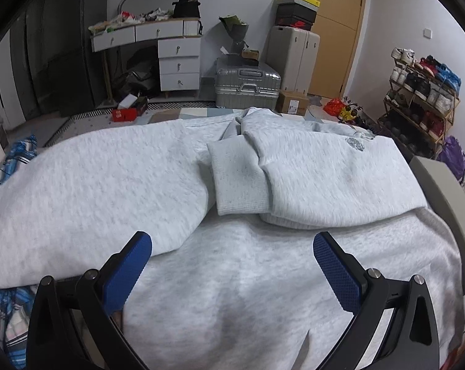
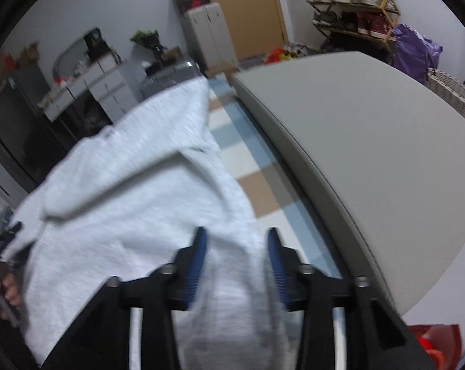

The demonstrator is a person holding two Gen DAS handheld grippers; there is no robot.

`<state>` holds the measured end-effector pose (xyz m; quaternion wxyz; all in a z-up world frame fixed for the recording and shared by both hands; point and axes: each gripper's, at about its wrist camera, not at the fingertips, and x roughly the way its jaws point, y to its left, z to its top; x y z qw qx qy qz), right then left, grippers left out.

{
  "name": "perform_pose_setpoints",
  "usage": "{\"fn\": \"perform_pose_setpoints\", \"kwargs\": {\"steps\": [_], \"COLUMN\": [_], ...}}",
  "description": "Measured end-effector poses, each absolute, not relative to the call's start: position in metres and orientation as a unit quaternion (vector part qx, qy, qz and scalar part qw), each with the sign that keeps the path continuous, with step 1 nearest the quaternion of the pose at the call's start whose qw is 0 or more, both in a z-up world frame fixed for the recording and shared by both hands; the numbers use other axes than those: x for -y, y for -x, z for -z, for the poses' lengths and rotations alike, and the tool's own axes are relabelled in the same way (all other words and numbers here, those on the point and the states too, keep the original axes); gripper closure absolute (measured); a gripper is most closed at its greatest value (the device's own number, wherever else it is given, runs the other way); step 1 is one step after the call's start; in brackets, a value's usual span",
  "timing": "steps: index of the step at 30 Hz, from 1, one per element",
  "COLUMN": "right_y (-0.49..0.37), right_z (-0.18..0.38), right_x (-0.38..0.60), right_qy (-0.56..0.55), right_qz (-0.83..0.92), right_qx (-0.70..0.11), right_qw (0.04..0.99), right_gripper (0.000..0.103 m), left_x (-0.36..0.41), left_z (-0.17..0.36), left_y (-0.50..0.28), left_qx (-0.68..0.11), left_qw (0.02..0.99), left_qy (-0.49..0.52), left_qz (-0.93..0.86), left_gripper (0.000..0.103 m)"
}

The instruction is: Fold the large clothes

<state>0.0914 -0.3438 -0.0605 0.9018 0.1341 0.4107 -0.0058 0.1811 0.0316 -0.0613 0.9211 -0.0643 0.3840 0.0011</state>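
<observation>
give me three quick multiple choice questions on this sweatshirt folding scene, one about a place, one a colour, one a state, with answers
1. Where does the ribbed cuff lie?
A. on the sweatshirt's body
B. on the floor
C. on the shoe rack

2. What colour are the left gripper pads?
A. red
B. blue
C. green

3. How does the left gripper stand?
A. shut on the cuff
B. open, holding nothing
C. shut on a shoe

Answers: 1 A, the sleeve is folded across the grey sweatshirt. 2 B, both pads show blue. 3 B, the jaws stand wide apart above the cloth.
</observation>
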Motion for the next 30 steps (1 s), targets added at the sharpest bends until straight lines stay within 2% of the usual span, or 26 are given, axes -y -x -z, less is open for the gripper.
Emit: {"fn": "perform_pose_setpoints", "kwargs": {"steps": [1,5,6,7,9,11,14,16,17,19,26,30], "right_y": [-0.091,-0.094,-0.092,-0.094,-0.093,-0.094,-0.095,-0.095,-0.095,-0.095,-0.092,-0.095], "right_z": [0.057,0.046,0.045,0.046,0.043,0.043,0.046,0.047,0.048,0.049,0.049,0.056], "right_x": [0.342,0.325,0.323,0.320,0.315,0.312,0.309,0.310,0.310,0.310,0.311,0.316], "right_qy": [-0.138,-0.155,-0.158,-0.161,-0.162,-0.166,-0.168,-0.170,-0.174,-0.177,-0.176,-0.188], "right_qz": [-0.001,-0.032,-0.038,-0.043,-0.048,-0.050,-0.051,-0.049,-0.048,-0.050,-0.048,-0.046], "right_qx": [-0.400,-0.377,-0.377,-0.376,-0.376,-0.376,-0.381,-0.382,-0.382,-0.383,-0.382,-0.389], "right_qw": [0.906,0.912,0.912,0.911,0.911,0.910,0.908,0.907,0.906,0.906,0.906,0.901], "right_gripper": [0.047,0.042,0.042,0.042,0.042,0.042,0.042,0.042,0.042,0.042,0.042,0.042], "left_x": [-0.033,-0.039,-0.039,-0.038,-0.035,-0.030,-0.029,-0.027,-0.026,-0.025,-0.012,-0.014], "left_z": [0.063,0.069,0.073,0.077,0.083,0.090,0.098,0.100,0.098,0.087,0.023,0.042], "left_y": [-0.190,-0.219,-0.228,-0.236,-0.248,-0.253,-0.253,-0.248,-0.245,-0.234,-0.179,-0.176], "left_qx": [-0.388,-0.401,-0.410,-0.421,-0.440,-0.456,-0.468,-0.473,-0.472,-0.455,-0.379,-0.411], "left_qw": [0.918,0.908,0.903,0.897,0.889,0.882,0.874,0.870,0.870,0.880,0.913,0.903], "left_qy": [0.077,0.119,0.127,0.132,0.128,0.117,0.125,0.125,0.124,0.112,0.092,0.075], "left_qz": [0.001,0.015,0.021,0.023,0.028,0.029,0.041,0.063,0.069,0.074,0.121,0.099], "left_gripper": [0.001,0.001,0.005,0.014,0.021,0.036,0.052,0.084,0.089,0.093,0.095,0.095]}}
